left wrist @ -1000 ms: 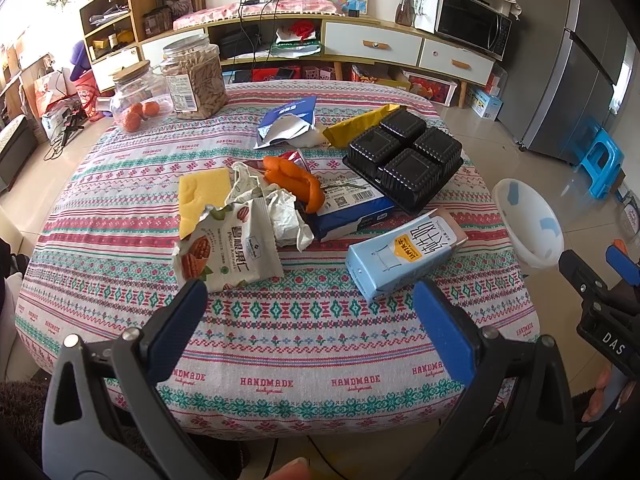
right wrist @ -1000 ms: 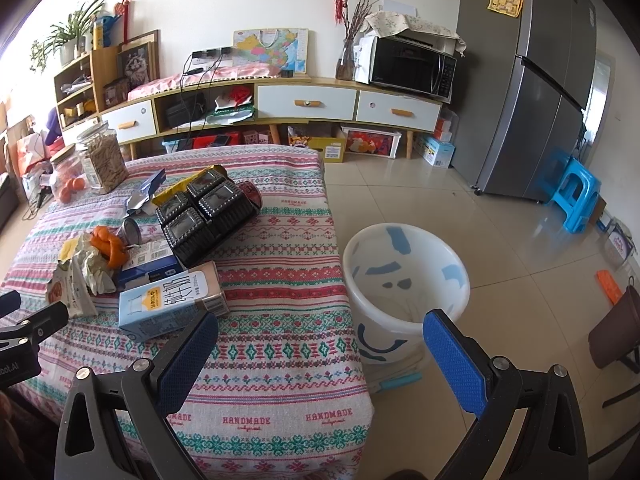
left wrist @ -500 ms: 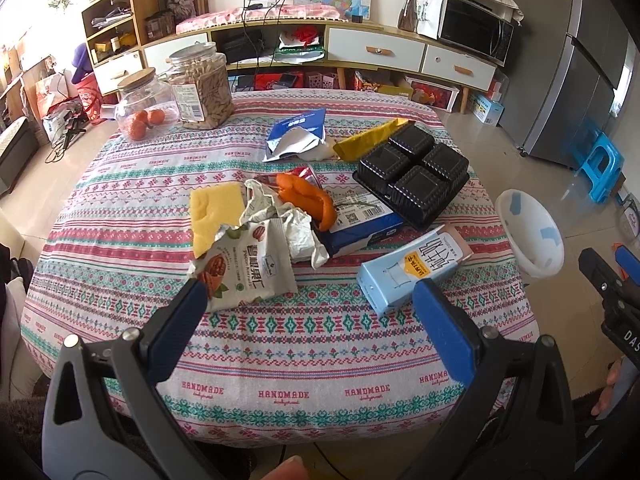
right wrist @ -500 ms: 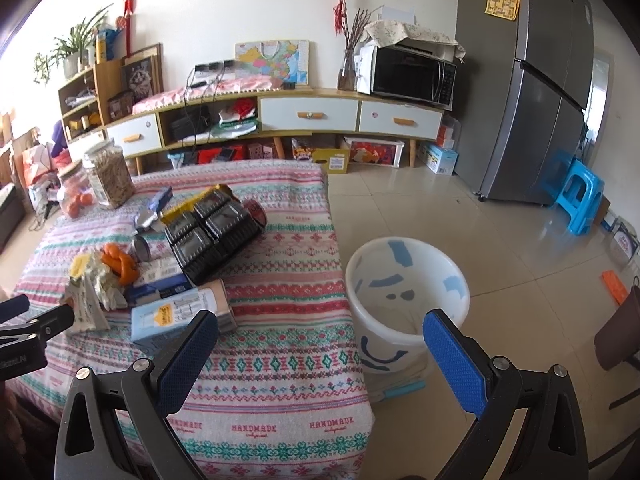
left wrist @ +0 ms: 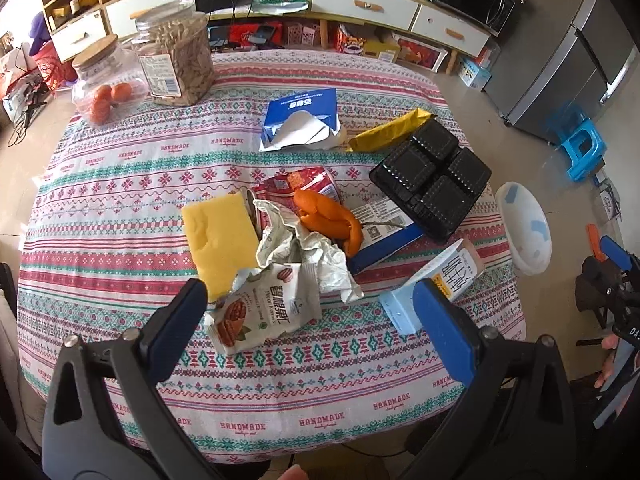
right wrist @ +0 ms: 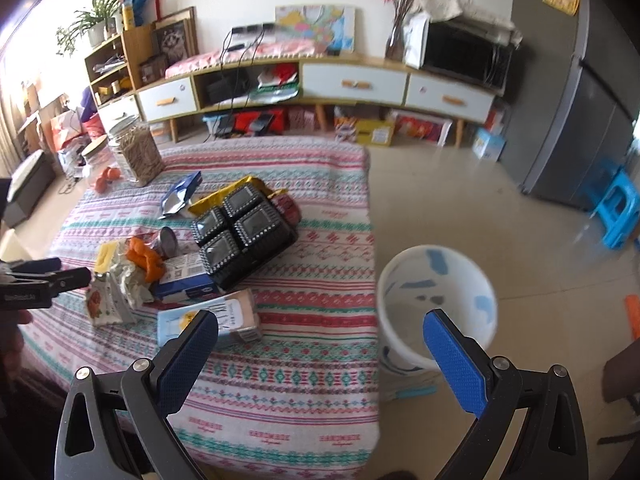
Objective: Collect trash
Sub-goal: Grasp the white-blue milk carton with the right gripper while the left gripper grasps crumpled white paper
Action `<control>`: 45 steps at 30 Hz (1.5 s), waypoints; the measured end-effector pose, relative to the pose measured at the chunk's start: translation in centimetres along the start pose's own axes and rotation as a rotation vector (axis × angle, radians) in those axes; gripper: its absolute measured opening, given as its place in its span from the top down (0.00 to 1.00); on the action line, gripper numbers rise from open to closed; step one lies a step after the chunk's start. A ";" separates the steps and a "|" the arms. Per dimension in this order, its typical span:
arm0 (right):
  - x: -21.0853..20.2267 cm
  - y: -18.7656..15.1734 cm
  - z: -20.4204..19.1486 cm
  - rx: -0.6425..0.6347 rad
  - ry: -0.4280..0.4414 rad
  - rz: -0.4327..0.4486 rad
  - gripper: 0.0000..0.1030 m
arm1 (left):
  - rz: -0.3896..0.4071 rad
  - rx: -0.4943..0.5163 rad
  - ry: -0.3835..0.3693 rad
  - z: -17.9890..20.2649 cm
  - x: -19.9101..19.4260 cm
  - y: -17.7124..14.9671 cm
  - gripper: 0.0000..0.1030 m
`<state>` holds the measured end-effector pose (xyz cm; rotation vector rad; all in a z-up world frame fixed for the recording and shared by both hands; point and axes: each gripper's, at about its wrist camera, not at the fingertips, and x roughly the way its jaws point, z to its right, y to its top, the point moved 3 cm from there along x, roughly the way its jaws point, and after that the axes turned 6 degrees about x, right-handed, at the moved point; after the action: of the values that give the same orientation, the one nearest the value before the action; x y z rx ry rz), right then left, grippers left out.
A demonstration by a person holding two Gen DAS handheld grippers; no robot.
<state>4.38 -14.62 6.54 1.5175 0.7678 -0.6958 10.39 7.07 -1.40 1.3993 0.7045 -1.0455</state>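
Trash lies in a heap on the patterned tablecloth (left wrist: 120,184): a pecan snack bag (left wrist: 264,312), crumpled wrapper (left wrist: 304,248), orange peel (left wrist: 328,216), yellow sponge (left wrist: 220,236), black plastic tray (left wrist: 432,176), pale blue milk carton (left wrist: 436,284) and a blue foil bag (left wrist: 304,120). My left gripper (left wrist: 312,320) hovers open just above the snack bag, empty. My right gripper (right wrist: 320,340) is open and empty over the table's right edge, between the milk carton (right wrist: 208,320) and the white bin (right wrist: 436,300) on the floor.
Two glass jars (left wrist: 172,60) stand at the table's far left corner. A low sideboard (right wrist: 352,76) runs along the back wall, a grey fridge (right wrist: 592,120) and a blue stool (right wrist: 616,208) stand at the right.
My left gripper has moved forward and down over the table toward the snack bag. My right gripper has shifted left, closer to the table edge and milk carton.
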 end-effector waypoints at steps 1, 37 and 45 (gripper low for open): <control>0.6 0.3 -0.1 -0.005 -0.003 -0.009 0.00 | -0.015 -0.001 -0.005 -0.3 0.5 0.1 0.01; 12.9 -2.9 -7.3 0.003 0.111 -0.303 0.00 | -0.224 0.024 -0.265 -4.9 6.3 -6.1 0.91; 14.0 -3.2 -7.5 0.191 0.099 -0.311 0.00 | -0.134 0.044 -0.298 -6.2 1.8 -5.9 0.92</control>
<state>10.12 -6.05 -5.91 1.6306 1.0513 -0.9517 7.00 13.56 -6.17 1.2111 0.5636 -1.3486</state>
